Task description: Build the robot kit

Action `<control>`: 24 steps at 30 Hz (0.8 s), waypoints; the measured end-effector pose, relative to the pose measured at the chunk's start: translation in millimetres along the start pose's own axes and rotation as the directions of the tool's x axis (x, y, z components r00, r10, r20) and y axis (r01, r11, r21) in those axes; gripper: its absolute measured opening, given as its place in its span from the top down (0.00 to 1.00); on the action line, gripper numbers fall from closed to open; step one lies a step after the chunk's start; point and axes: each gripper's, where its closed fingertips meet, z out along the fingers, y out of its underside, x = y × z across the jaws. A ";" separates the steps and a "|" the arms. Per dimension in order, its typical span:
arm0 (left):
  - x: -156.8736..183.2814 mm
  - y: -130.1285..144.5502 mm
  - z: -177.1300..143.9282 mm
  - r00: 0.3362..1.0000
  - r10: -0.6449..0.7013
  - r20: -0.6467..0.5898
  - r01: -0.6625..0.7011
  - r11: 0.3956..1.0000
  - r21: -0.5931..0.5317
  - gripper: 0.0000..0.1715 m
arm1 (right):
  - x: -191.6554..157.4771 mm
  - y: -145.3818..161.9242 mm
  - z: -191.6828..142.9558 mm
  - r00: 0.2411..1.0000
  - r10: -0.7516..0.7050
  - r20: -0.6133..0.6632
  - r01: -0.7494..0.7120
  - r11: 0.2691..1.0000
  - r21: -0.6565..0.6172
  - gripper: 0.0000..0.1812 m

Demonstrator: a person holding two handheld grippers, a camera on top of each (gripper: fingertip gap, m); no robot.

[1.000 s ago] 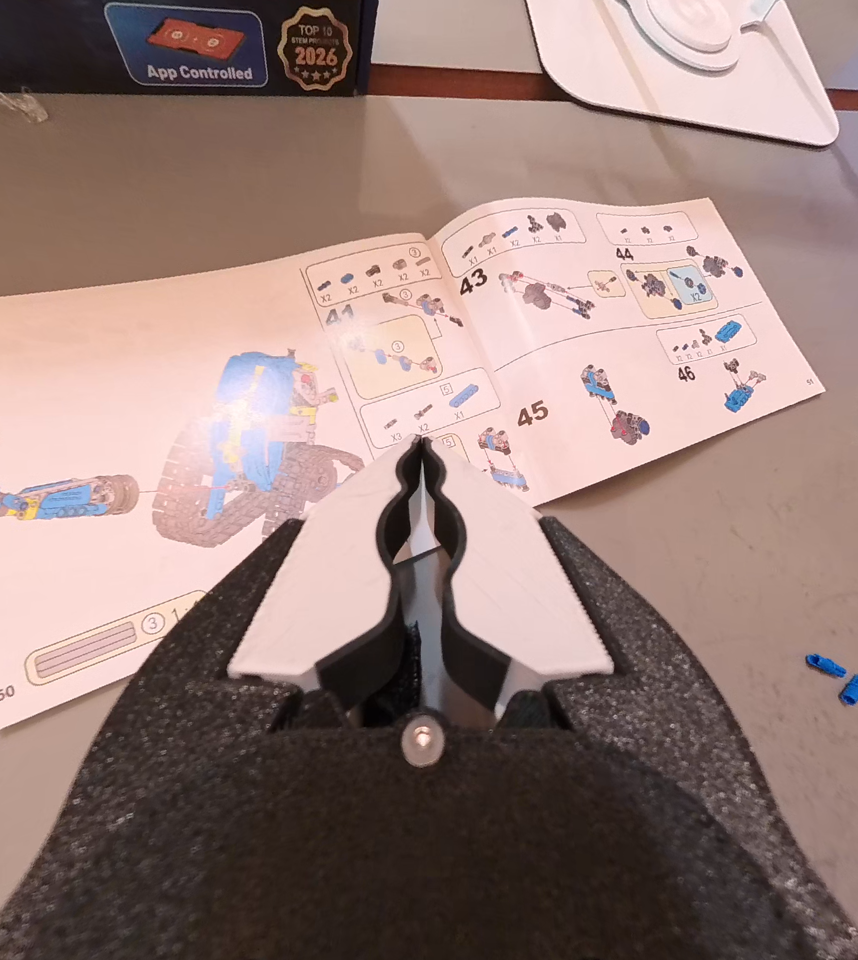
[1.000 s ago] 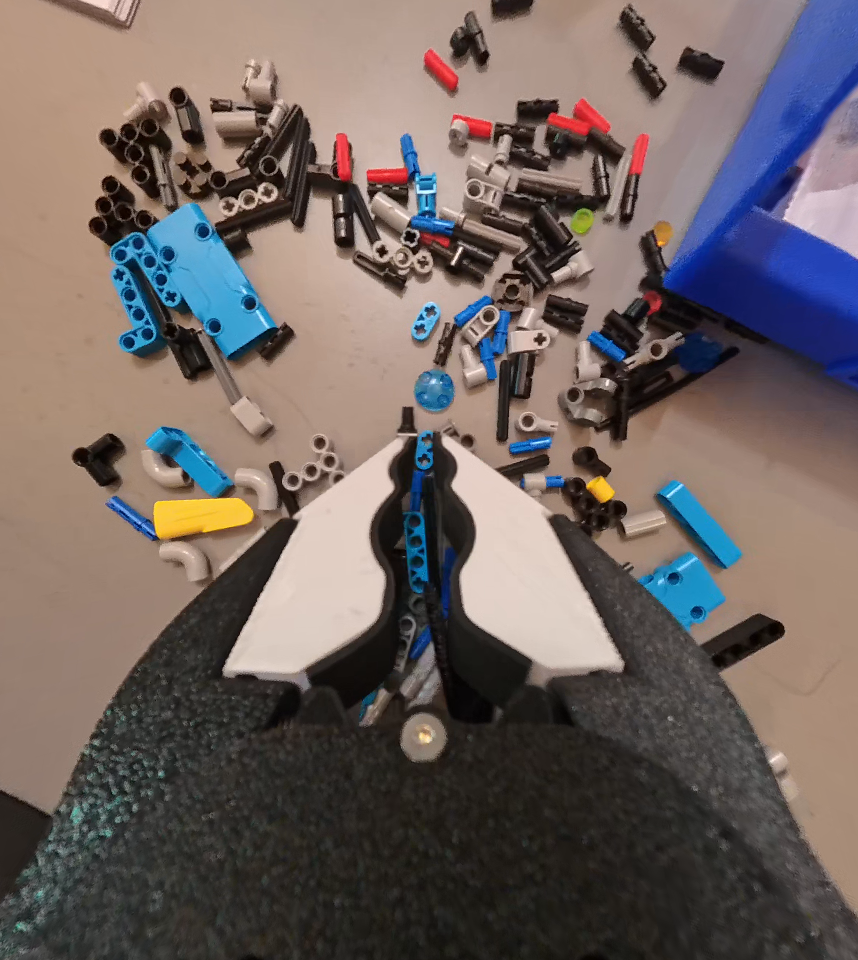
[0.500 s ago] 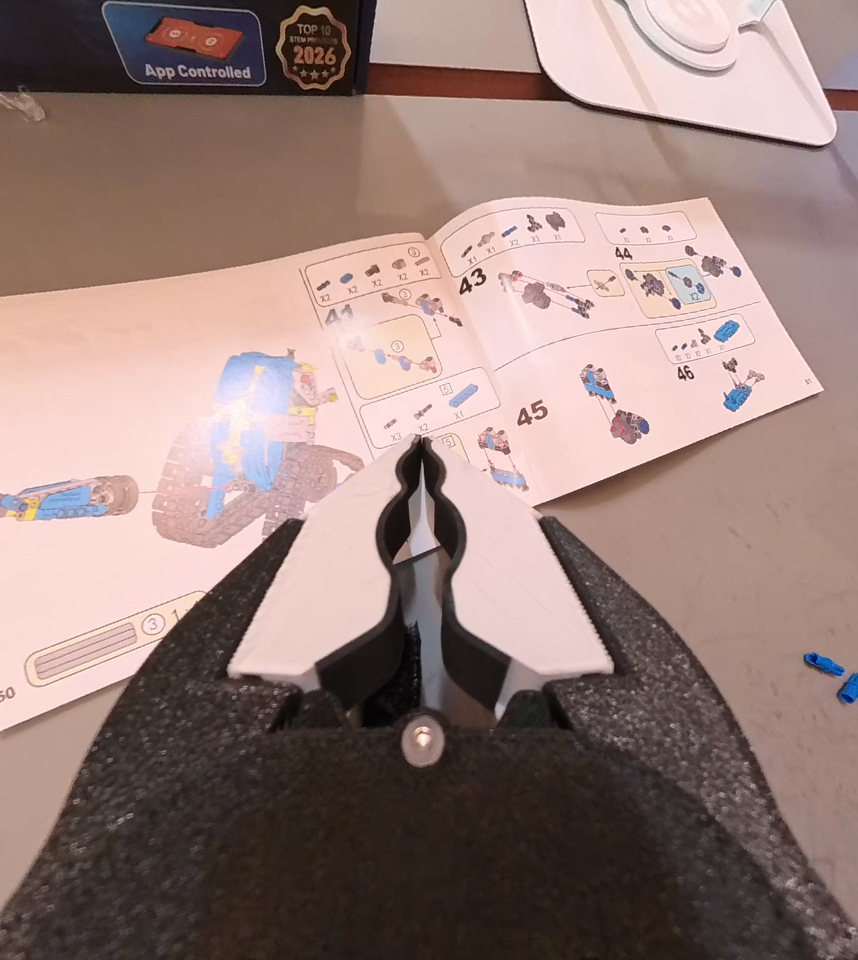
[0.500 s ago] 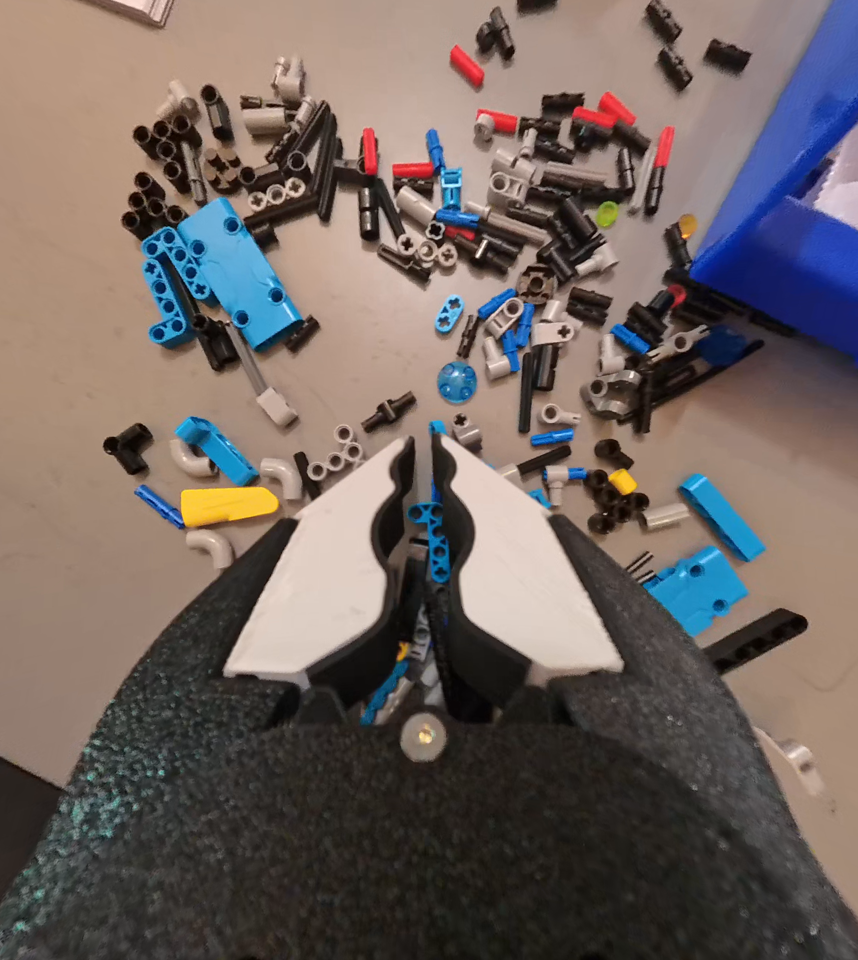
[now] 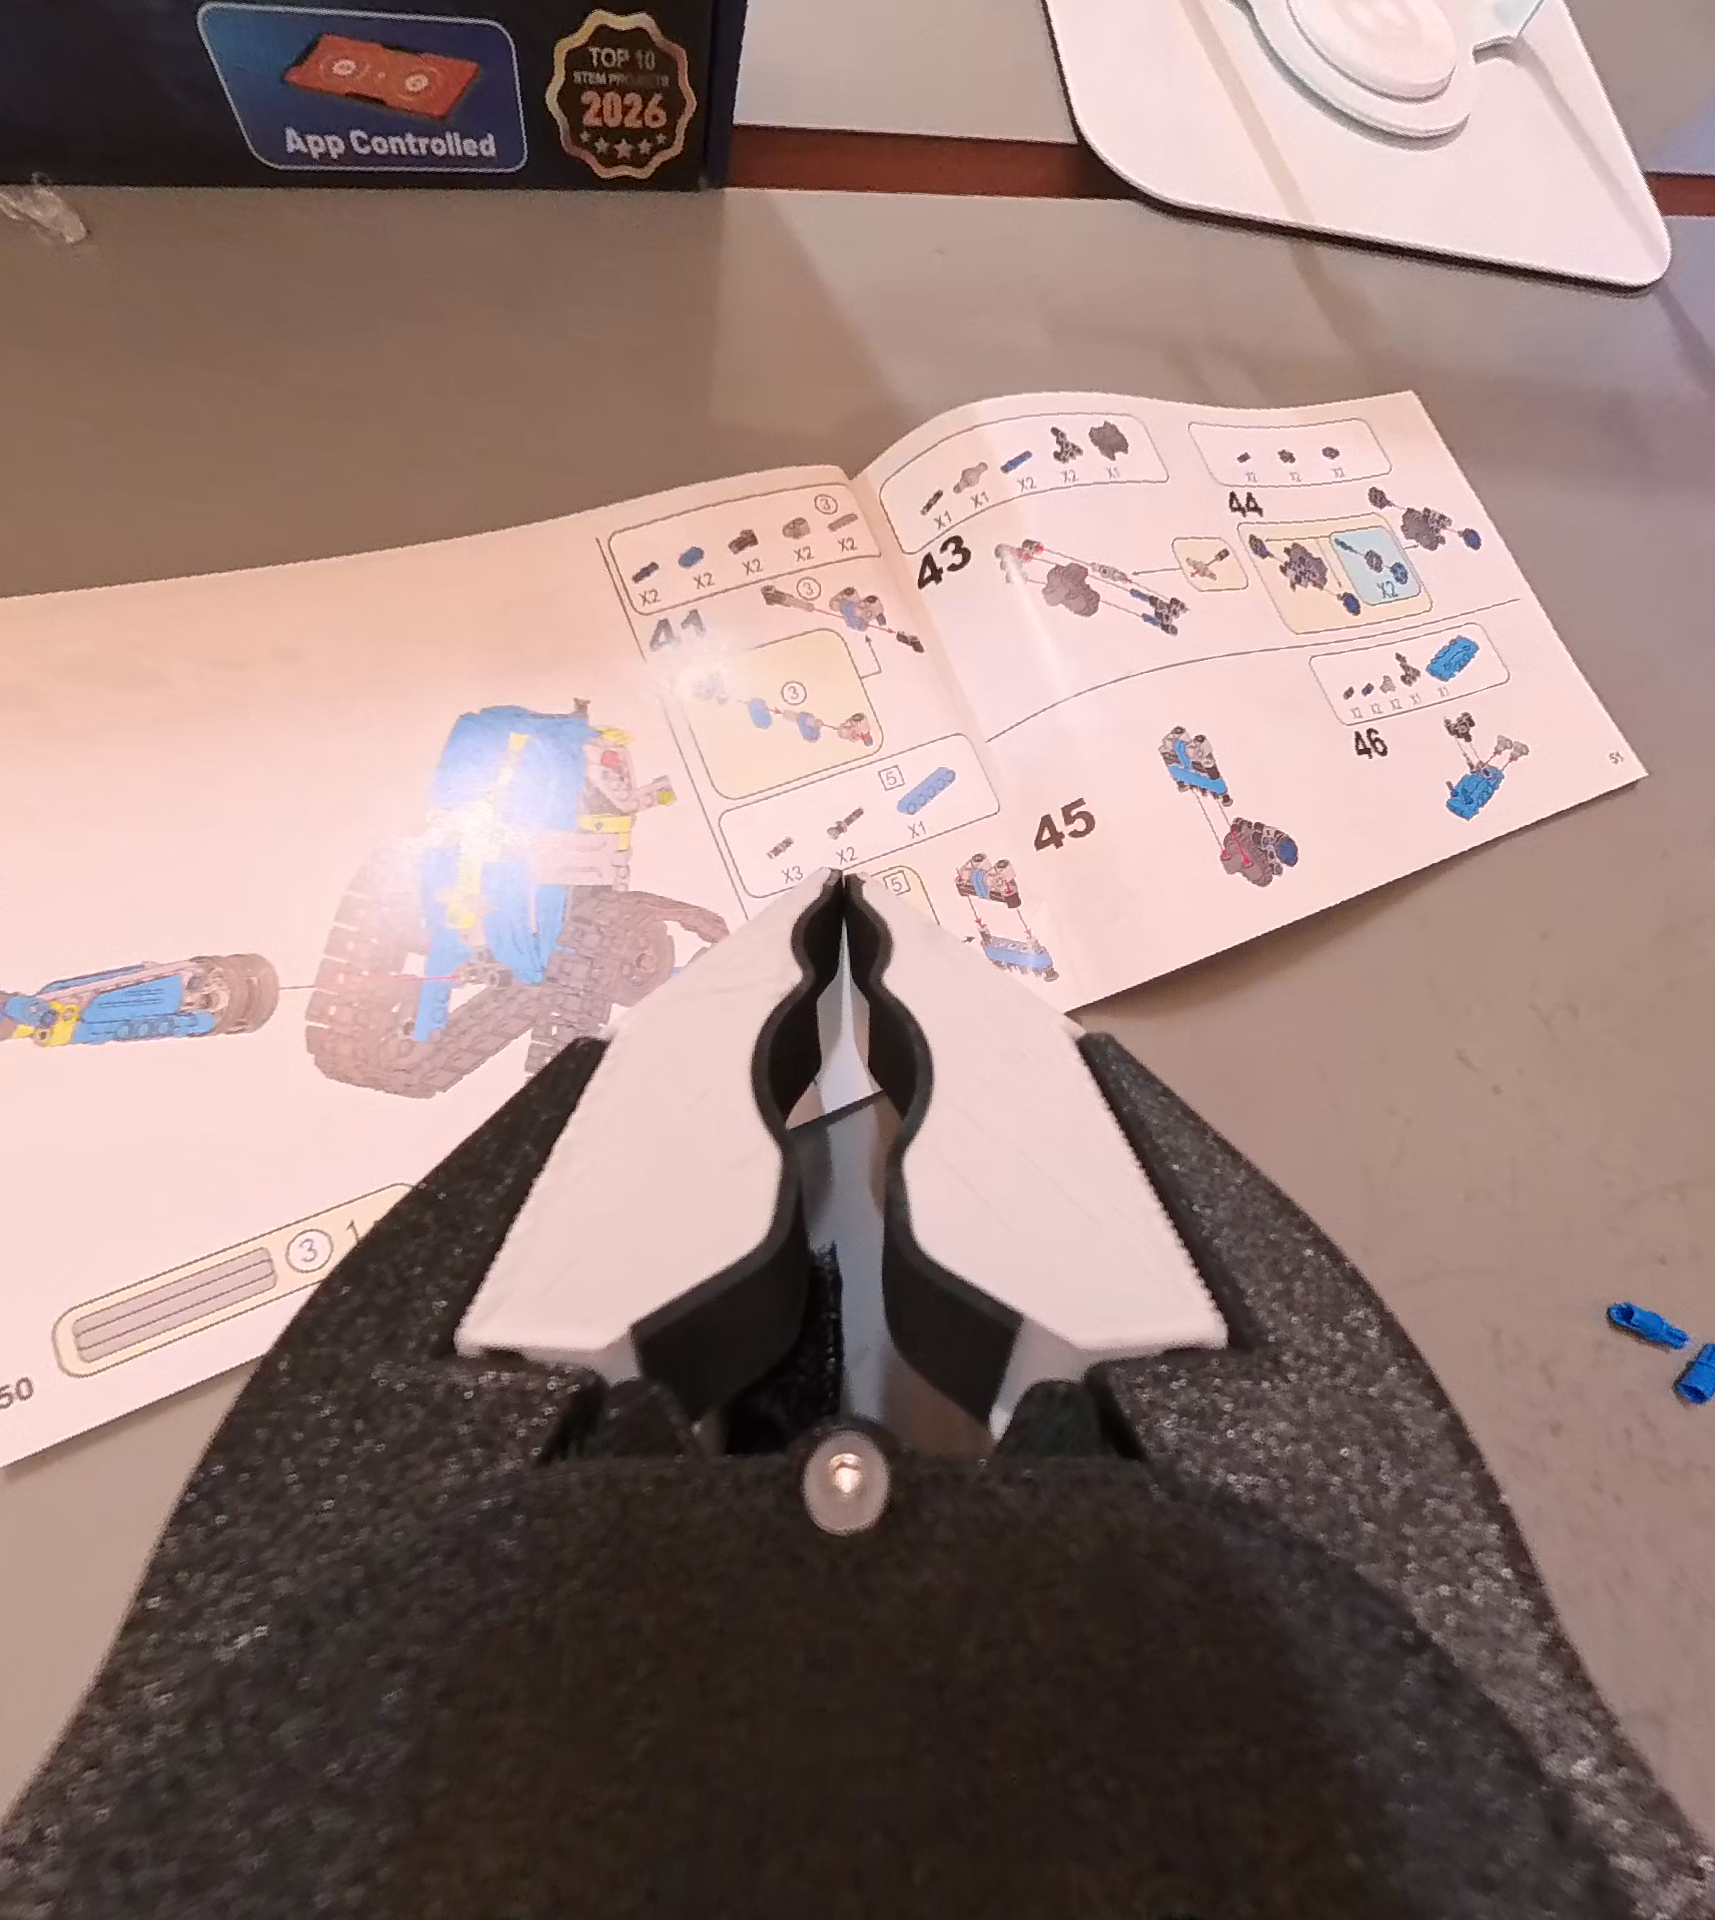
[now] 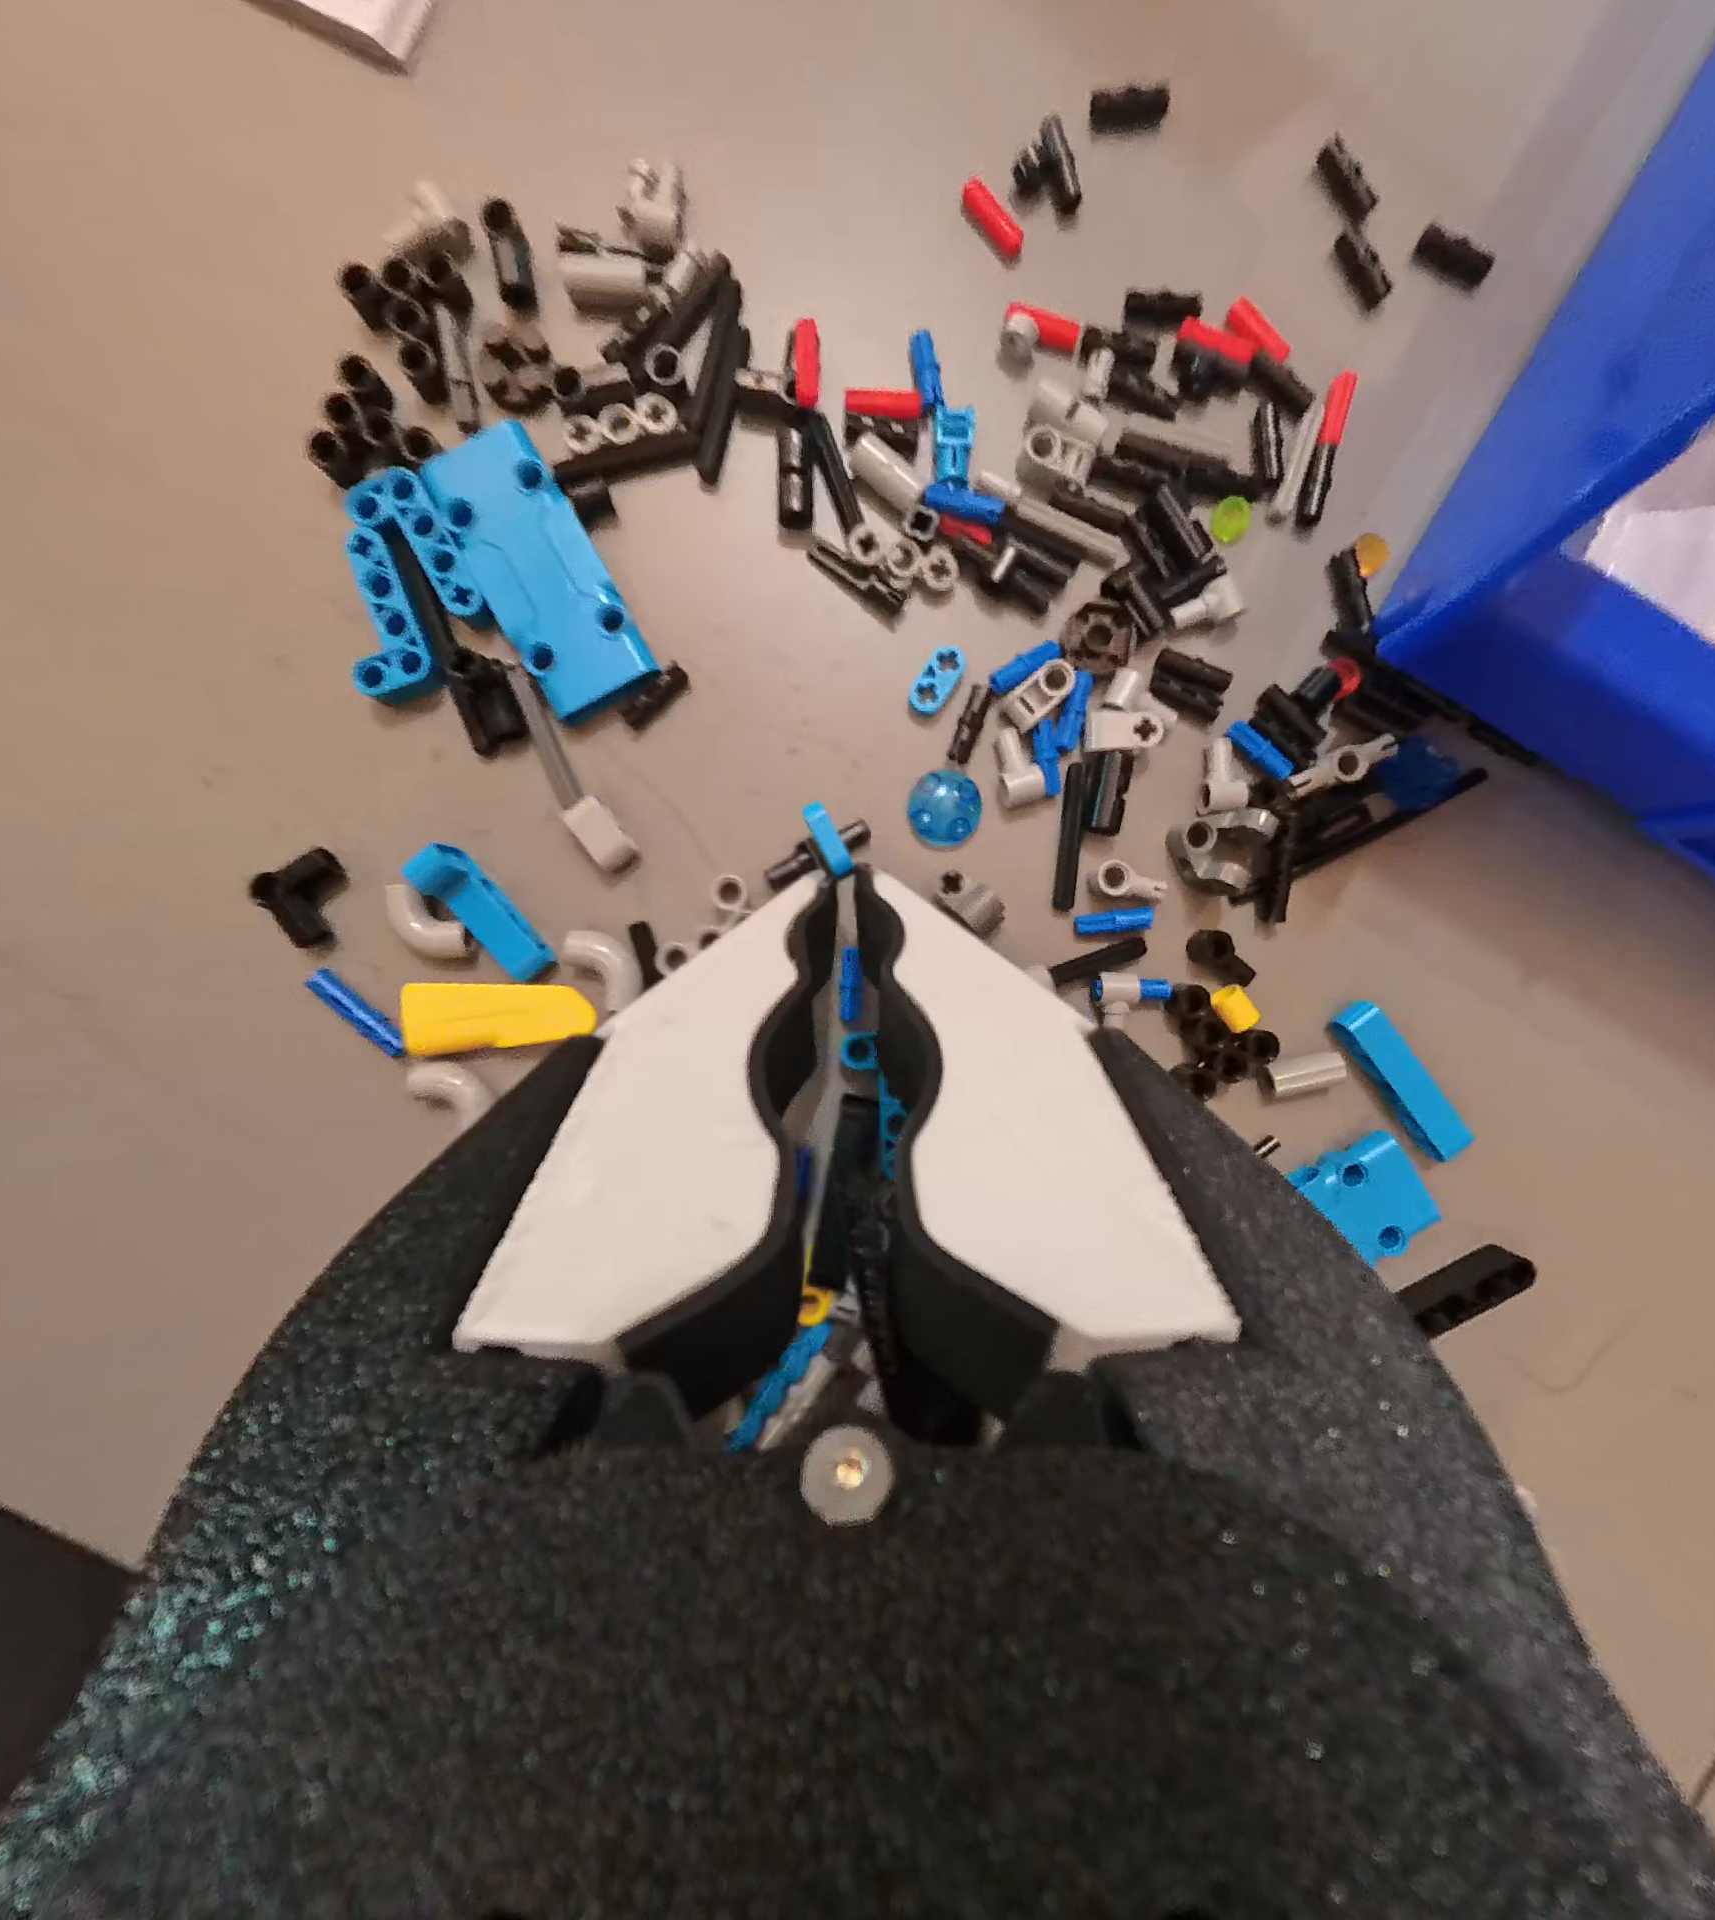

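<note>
My left gripper (image 5: 842,881) is shut and empty. It hovers over the near edge of an open instruction booklet (image 5: 417,727) on the grey table. My right gripper (image 6: 845,878) is shut on a light-blue beam (image 6: 825,834), whose end sticks out past the tips. A black pin (image 6: 799,862) lies just under that end. More blue, black and yellow parts show through the gap between the fingers, but I cannot tell them apart. A scattered pile of small black, grey, red and blue building parts (image 6: 1040,499) lies ahead of the right gripper.
A large blue panel (image 6: 541,571) and a yellow piece (image 6: 489,1018) lie left of the right gripper. A blue bin (image 6: 1611,520) stands at the right. In the left wrist view, a dark box (image 5: 313,94) and a white tray (image 5: 1352,177) are at the back, and two blue pins (image 5: 1663,1340) lie to the right. The grippers' ends are close to 40 centimeters from one another. From my right tips it is roughly 8 centimeters to the yellow piece (image 6: 489,1018); from my left, 35 centimeters.
The right gripper's jaws stood slightly apart half a second ago and are closed again now. The right gripper has shifted, so the parts pile sits lower and further right in view. The left gripper has not moved.
</note>
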 end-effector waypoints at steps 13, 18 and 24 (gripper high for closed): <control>0.5 0.1 0.0 1.000 -0.010 -0.011 0.010 1.000 -0.001 1.00 | -180.7 -59.2 26.3 0.914 -0.183 0.363 0.145 0.981 0.129 0.98; 0.5 0.2 -0.1 1.000 -0.008 -0.009 0.008 1.000 -0.001 1.00 | -221.0 -62.8 40.5 0.883 -0.263 0.388 0.229 0.964 0.132 0.98; 0.5 0.2 0.0 1.000 -0.016 -0.017 0.016 1.000 -0.001 1.00 | -212.4 -60.8 37.0 0.901 -0.239 0.363 0.207 0.970 0.125 0.94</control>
